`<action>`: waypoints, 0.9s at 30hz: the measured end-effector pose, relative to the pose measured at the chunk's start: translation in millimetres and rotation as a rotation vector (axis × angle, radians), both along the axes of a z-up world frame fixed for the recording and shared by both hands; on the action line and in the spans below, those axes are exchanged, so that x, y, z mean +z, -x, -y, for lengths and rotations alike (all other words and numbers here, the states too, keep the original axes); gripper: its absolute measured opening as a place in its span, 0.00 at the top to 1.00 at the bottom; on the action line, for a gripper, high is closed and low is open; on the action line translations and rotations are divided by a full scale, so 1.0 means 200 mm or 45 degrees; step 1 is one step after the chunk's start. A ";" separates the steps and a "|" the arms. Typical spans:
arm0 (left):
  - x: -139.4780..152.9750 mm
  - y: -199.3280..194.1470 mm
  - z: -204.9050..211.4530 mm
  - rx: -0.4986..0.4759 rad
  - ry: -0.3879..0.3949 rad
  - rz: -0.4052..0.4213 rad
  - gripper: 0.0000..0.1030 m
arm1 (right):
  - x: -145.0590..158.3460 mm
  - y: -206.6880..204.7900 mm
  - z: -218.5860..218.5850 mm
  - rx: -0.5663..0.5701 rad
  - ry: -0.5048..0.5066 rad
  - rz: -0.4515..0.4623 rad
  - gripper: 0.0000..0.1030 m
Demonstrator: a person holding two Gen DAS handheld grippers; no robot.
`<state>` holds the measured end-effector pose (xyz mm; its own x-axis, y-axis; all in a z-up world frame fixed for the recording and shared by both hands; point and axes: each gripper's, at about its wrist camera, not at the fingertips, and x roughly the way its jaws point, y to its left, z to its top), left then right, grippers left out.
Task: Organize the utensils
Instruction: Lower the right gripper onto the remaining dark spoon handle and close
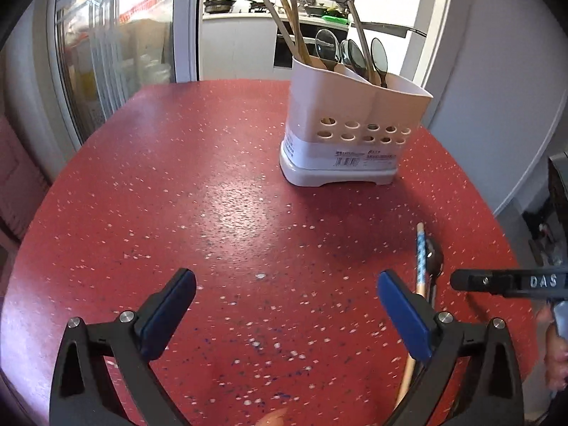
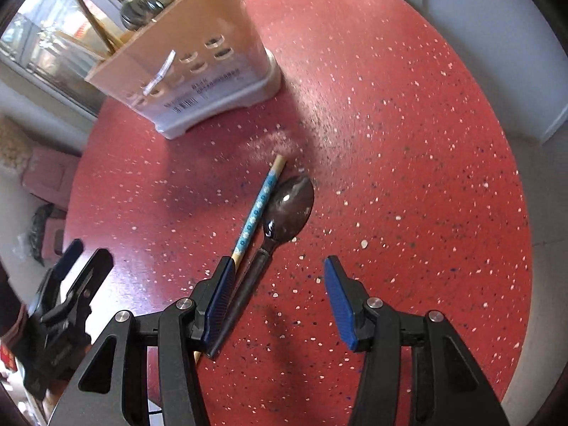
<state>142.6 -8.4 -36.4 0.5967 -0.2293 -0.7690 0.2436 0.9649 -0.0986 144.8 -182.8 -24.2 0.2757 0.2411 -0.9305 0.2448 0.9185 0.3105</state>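
Observation:
A white utensil holder (image 1: 355,124) (image 2: 198,53) stands at the far side of the red speckled table (image 1: 177,177), with wooden chopsticks (image 1: 284,25) and dark spoons (image 1: 326,48) upright in its compartments. One chopstick with a blue flowered band (image 2: 259,202) (image 1: 421,259) lies flat beside a dark spoon (image 2: 291,202) (image 1: 435,255). My right gripper (image 2: 278,259) hangs open over them; the spoon's handle lies between its jaws, close by the left finger, and the chopstick passes under that finger. My left gripper (image 1: 285,275) is wide open over bare table, left of the pair.
The table's rounded edge (image 2: 511,248) drops to a pale floor on the right. A kitchen counter with pans (image 1: 220,3) and a glass door (image 1: 106,53) lie behind the table. A hand (image 1: 553,348) shows at the right edge of the left wrist view.

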 end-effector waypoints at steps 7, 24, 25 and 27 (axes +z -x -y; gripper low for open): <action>-0.02 0.02 -0.12 0.054 -0.034 0.010 0.00 | -0.07 -0.06 -0.11 -0.031 0.064 -0.093 0.59; -0.02 0.08 -0.25 0.096 -0.035 0.020 0.00 | -0.08 -0.14 -0.30 0.070 0.208 -0.091 0.70; -0.03 0.08 -0.25 0.094 -0.036 0.016 0.00 | -0.08 -0.12 -0.28 0.079 0.177 -0.082 0.70; -0.03 0.08 -0.24 0.091 -0.028 0.011 0.00 | -0.07 -0.08 -0.24 0.072 0.125 -0.050 0.70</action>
<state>127.5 40.1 -41.8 0.6174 -0.1685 -0.7684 0.1744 0.9818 -0.0751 161.3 -134.0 -38.6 0.2273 0.1624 -0.9602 0.2021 0.9567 0.2096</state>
